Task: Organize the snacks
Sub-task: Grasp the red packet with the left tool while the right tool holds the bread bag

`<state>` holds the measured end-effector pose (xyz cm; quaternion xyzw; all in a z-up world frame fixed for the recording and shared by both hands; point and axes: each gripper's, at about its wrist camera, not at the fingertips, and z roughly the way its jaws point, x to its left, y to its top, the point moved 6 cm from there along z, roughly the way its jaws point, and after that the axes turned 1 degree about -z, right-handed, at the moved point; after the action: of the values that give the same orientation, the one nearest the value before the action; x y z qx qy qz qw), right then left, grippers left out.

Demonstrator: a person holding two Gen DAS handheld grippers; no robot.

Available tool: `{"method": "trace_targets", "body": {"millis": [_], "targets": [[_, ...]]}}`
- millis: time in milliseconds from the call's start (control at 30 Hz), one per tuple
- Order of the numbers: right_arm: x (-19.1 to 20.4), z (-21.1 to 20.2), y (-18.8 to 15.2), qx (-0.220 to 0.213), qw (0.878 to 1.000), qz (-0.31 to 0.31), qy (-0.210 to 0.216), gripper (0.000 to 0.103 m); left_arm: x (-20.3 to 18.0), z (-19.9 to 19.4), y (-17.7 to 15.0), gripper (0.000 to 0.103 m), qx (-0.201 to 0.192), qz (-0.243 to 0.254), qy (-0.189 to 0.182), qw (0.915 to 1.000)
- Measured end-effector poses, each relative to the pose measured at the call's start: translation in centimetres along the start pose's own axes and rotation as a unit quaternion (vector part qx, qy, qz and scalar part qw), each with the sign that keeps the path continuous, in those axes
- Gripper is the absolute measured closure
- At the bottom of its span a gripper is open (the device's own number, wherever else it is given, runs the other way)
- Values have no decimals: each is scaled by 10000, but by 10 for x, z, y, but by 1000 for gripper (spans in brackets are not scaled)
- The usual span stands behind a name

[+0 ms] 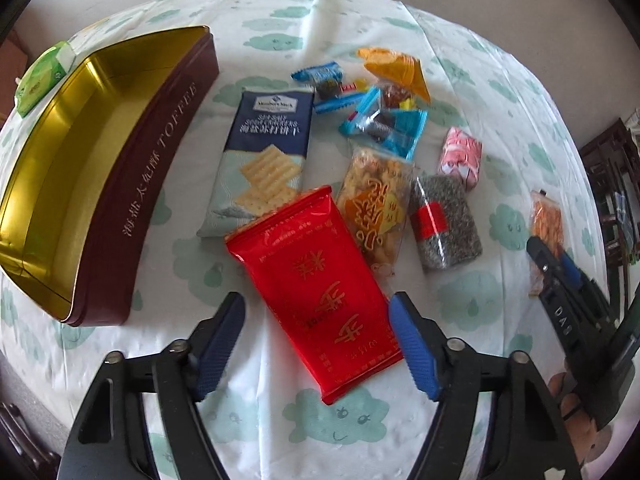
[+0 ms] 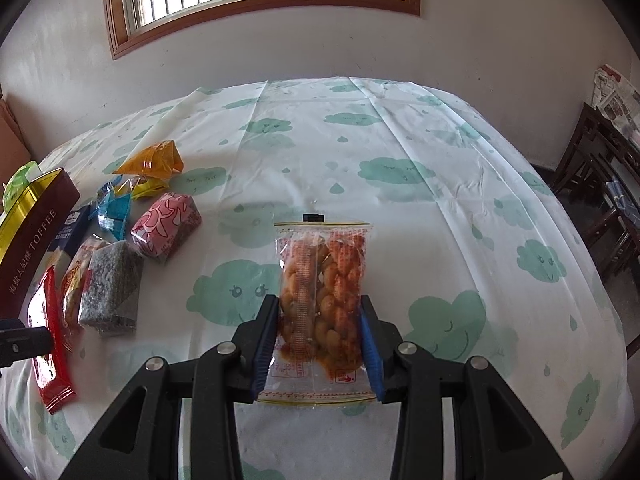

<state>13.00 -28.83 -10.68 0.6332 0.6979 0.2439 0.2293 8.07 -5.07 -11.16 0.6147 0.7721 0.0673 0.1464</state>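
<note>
red packet [image 1: 320, 292] lies between open left tongs [image 1: 318, 332], untouched.

You were working in a home, likely a dining room: a table covered with a cloud-print tablecloth [image 2: 400, 152], a wood-framed window [image 2: 260, 4] with bars, plain white walls, dark wooden chairs [image 2: 600, 208] at the side, and a tissue pack [image 1: 40, 76].

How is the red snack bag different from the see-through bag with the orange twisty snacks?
The red snack bag is solid red, hiding its contents; the see-through bag shows its snacks. The red bag lies between the left hand-held gripper's open jaws; the right hand-held gripper squeezes the see-through bag. Both lie on the cloud tablecloth.
</note>
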Motion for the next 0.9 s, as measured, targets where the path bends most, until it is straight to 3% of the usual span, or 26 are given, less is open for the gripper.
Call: {"method": "trace_targets", "body": {"millis": [167, 300, 500, 767, 900], "targets": [[1, 0, 0, -4, 10000, 1, 3, 64, 12, -1, -6, 39, -54, 268, 102, 9996], [0, 0, 0, -5, 10000, -15, -7, 63, 24, 2, -13, 34, 59, 292, -69, 9995], [1, 0, 0, -6, 10000, -8, -1, 62, 35, -2, -16, 24, 165, 370, 26, 9992], [1, 1, 0, -6, 10000, -27, -19, 62, 44, -17, -12, 22, -102, 769, 857, 9933], [0, 1, -1, -6, 10000, -26, -18, 62, 41, -21, -10, 24, -56, 490, 615, 9969]]}}
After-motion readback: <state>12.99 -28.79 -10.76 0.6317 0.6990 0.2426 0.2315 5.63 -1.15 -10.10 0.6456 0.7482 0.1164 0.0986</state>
